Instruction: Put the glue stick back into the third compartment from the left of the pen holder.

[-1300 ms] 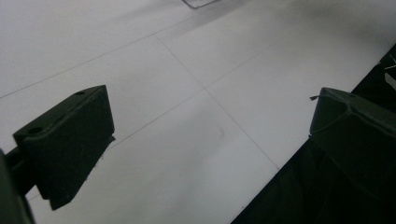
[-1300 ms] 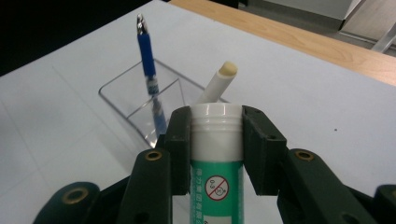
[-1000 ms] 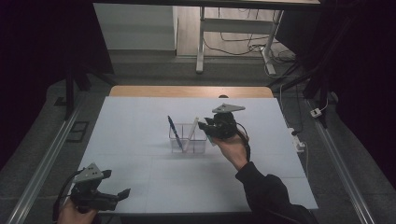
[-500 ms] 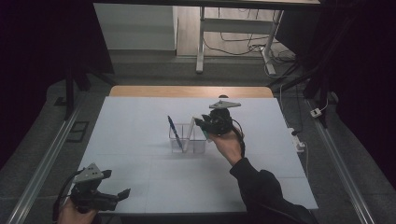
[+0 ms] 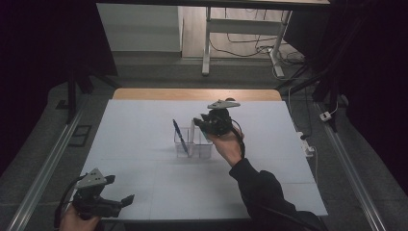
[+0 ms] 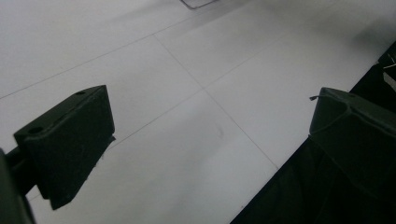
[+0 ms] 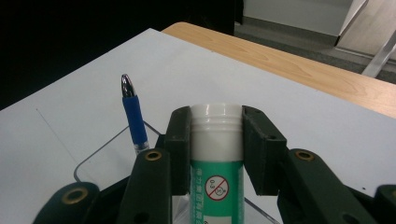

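At the near left corner of the white table [image 5: 144, 125], the left gripper [image 5: 126, 200] rested low in the person's left hand [image 5: 72, 220], its jaws spread wide with nothing between them; in the left gripper view they stood far apart over bare white tabletop [image 6: 187, 116]. Near the middle of the table stood a clear plastic two-compartment holder [image 5: 193, 149]. A blue pen with a silver tip [image 5: 178, 135] leaned in its left compartment, tilted toward the far left; the right gripper view showed the pen [image 7: 133, 116] just beside the gripper. The right gripper [image 5: 199, 124], held in the person's right hand [image 5: 226, 144], was clamped on a white cylindrical tube with a green label [image 7: 217, 154], the pads pressing its sides just below the white cap. In the high view the tube [image 5: 192, 132] stood upright over the holder; whether it touched the holder's bottom could not be told.
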Available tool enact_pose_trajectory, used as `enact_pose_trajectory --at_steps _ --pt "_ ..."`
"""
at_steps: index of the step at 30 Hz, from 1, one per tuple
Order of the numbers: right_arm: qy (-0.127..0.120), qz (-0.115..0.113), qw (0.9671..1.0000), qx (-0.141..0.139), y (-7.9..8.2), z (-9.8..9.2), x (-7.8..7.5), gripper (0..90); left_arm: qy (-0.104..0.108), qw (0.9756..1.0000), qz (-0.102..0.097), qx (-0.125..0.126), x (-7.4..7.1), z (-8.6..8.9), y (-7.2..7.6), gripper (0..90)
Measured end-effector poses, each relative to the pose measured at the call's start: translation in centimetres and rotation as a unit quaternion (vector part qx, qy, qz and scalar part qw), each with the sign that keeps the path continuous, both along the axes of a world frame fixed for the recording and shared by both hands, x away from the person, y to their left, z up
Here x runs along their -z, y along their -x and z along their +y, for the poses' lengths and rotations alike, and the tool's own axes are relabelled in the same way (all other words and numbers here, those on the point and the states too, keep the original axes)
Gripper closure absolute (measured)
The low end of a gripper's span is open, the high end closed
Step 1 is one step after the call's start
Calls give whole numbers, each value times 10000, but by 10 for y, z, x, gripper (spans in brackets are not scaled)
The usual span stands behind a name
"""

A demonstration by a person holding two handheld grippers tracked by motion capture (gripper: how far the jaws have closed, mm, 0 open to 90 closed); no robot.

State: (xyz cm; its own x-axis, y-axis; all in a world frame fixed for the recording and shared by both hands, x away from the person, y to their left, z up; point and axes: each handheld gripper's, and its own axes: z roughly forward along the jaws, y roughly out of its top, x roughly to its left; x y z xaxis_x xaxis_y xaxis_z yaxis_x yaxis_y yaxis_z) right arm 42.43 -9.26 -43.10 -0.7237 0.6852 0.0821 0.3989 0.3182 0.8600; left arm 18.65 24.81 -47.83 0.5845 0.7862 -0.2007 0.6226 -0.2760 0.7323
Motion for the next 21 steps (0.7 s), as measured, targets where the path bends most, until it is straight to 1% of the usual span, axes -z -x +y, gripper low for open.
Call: enact_pose_trajectory --at_steps 9,13,19,21 --pt "3 -64 10000 -1 -3 7 11 644 4 10000 -3 10 0 0 0 0" --pt "110 -135 9998 -31 -1 7 14 642 2 10000 -3 10 0 0 0 1" --pt "140 -95 9998 -98 2 6 17 636 4 10000 -1 1 0 0 0 1" --pt "190 -70 9997 -124 4 6 17 634 4 10000 -8 -8 0 0 0 0"
